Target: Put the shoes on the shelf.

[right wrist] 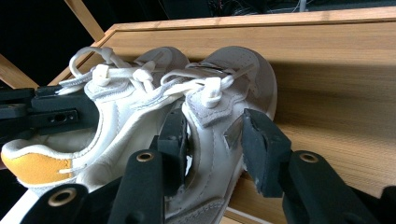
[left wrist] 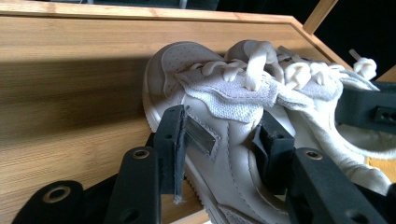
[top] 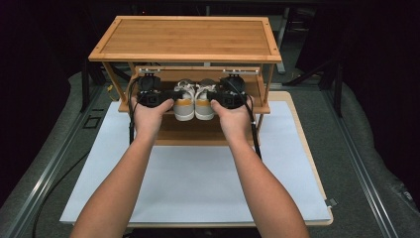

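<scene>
While each sneaker lies toe-far on the shelf [top: 257, 101], the left gripper [left wrist: 224, 135] straddles the left sneaker [left wrist: 210, 116] loosely, and the right gripper [right wrist: 215, 140] likewise brackets the right sneaker [right wrist: 219, 116], both released.

The light wooden table [top: 309, 148] occupies the centre of the frame, covered by a white rectangular sheet [top: 198, 183]. Grey carpeted floor [top: 376, 148] surrounds it, with a grey metal rail [top: 44, 168] at lower left. The upper frame is dark.
</scene>
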Motion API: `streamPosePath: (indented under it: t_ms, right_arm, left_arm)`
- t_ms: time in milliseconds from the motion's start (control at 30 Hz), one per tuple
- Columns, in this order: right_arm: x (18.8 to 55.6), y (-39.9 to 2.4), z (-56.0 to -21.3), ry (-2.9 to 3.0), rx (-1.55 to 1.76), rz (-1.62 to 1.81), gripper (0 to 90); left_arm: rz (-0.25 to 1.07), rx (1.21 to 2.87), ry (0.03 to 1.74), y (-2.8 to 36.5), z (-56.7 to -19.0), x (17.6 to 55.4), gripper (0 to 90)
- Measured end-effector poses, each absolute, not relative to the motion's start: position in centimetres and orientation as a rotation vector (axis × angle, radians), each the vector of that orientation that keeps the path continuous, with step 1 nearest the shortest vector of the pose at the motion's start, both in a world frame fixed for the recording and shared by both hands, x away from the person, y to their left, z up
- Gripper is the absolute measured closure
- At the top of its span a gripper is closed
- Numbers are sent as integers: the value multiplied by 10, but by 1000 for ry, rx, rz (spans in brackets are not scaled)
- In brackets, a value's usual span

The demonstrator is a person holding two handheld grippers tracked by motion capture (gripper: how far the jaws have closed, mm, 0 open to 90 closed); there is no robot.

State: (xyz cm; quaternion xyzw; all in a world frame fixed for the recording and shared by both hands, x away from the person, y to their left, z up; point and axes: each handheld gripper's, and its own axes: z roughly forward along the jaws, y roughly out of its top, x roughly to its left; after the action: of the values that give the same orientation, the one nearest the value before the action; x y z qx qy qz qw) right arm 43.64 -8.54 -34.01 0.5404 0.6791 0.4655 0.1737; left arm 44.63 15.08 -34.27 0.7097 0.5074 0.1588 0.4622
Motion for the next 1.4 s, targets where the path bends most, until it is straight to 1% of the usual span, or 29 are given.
streamPosePath:
  t_ms: [167, 267, 533, 633, 800, 967, 1067, 1300, 1400]
  right_arm:
    - [435, -88, -337, 1937, 1524, 1327, 625]
    - [433, -89, -336, 1940, 1520, 1320, 626]
    - [429, -92, -334, 1929, 1515, 1342, 636]
    - [425, -93, -334, 1920, 1509, 1354, 638]
    - [419, -98, -331, 1910, 1499, 1373, 628]
    - [412, -103, -328, 1907, 1483, 1377, 631]
    - [407, -105, -326, 1884, 1464, 1384, 667]
    - [400, -117, -327, 1857, 1471, 1395, 815]
    - [401, -120, -333, 1859, 1483, 1397, 863]
  left_arm:
    - [356, 1735, 1256, 153, -343, 447, 558]
    - [325, 1682, 1244, 157, -339, 447, 528]
    - [336, 1699, 1221, 162, -333, 440, 564]
    - [340, 1685, 1211, 164, -332, 436, 593]
    - [351, 1653, 1199, 170, -328, 429, 615]
    - [383, 1666, 1183, 176, -326, 421, 661]
    - [372, 1671, 1183, 181, -329, 419, 699]
    - [355, 1670, 1174, 188, -336, 416, 799]
    - [344, 1677, 1174, 188, -340, 417, 849]
